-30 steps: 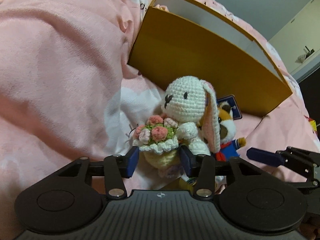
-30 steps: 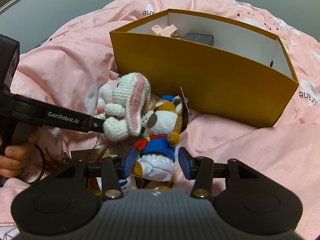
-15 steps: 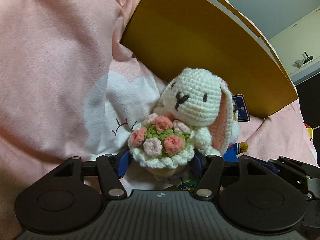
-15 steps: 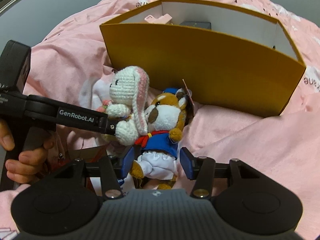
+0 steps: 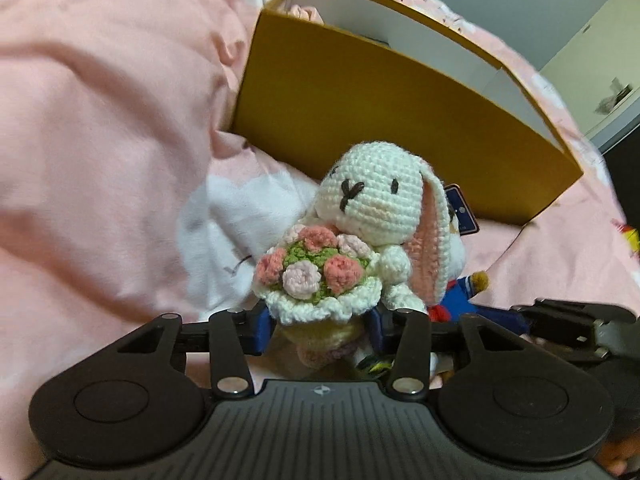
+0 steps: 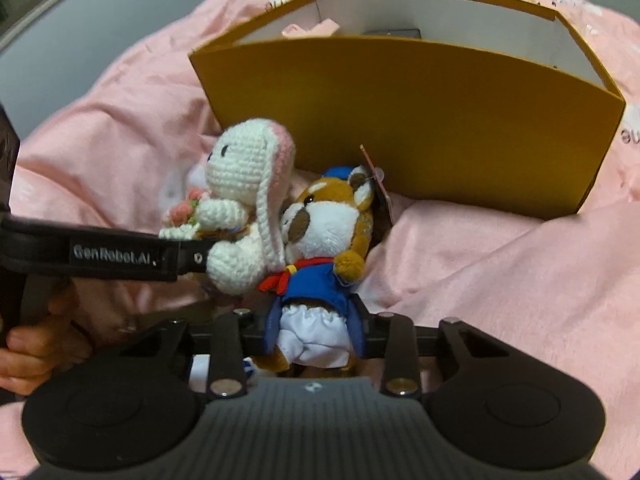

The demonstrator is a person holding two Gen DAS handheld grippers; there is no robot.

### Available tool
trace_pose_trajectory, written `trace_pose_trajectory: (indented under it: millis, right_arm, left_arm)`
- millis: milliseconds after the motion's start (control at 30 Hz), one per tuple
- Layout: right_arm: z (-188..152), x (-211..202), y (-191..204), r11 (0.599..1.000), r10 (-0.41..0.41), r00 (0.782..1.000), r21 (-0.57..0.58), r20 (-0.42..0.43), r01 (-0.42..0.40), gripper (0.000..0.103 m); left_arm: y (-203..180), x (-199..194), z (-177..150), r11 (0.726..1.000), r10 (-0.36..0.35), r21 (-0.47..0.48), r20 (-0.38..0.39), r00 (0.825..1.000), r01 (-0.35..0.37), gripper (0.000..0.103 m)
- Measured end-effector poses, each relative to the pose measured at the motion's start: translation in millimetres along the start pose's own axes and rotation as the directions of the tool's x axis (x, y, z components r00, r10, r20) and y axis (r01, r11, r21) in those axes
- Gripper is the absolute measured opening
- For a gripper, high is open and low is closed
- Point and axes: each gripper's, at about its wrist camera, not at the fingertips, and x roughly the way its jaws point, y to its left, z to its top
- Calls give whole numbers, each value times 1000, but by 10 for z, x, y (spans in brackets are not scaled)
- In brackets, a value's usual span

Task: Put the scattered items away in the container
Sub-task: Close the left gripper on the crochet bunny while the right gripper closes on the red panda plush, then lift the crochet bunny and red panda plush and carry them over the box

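Note:
A white crochet bunny [image 5: 376,196] holding a pink flower bouquet [image 5: 316,276] is gripped low on its body by my left gripper [image 5: 320,330], which is shut on it. The bunny also shows in the right wrist view [image 6: 248,208]. A brown plush dog in a blue sailor outfit [image 6: 320,240] is gripped at its white pants by my right gripper [image 6: 314,334], shut on it. The two toys touch side by side. The yellow box [image 6: 420,120] stands open just behind them, also in the left wrist view [image 5: 380,120].
Everything rests on a rumpled pink blanket [image 5: 100,140]. Inside the box lie a pink item [image 6: 310,28] and a dark item [image 6: 394,33]. A hand [image 6: 36,356] holds the left gripper's handle. A dark tag [image 5: 460,210] lies by the box.
Both grippers have closed on their toys and lifted them a little. The box interior has come back into the left wrist view.

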Motion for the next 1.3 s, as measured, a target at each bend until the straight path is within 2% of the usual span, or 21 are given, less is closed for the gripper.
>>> trace_pose_trajectory:
  millis: [100,200,300,667,833,1067,1300]
  right_arm:
    - [7,-95,-89,995,72,997,70,7,-72,37]
    - [18,-69,-189,989,76,997,130,-7,-75,37]
    - [2,-15,-215,985,75,997,157,-28,-70,39]
    - [42,117,-140,994,45,997,98,-60,-39,47]
    - [42,206,-191,991,64,995,120,-76,-55,43]
    - [26,109,-136,991,75,996,110,-42,-70,39]
    - [31,-144,-115,989,78,997,120,27,-81,39]
  left_arm:
    - [87,-82,-15,996,90,15,-18,996,-90,52]
    - [75,1,-9,991,135,5,-41,990,-135,53]
    - [93,90,14,993,117,0,-41,992,-117,56]
    - [99,320,49,997,72,29,-29,997,-71,62]
    - [67,351,69,998,59,40,-21,998,-58,55]
    - [44,209,88,998,44,47,9,999,-44,51]
    - [62,-198,137,998,17,52,78,997,-21,51]
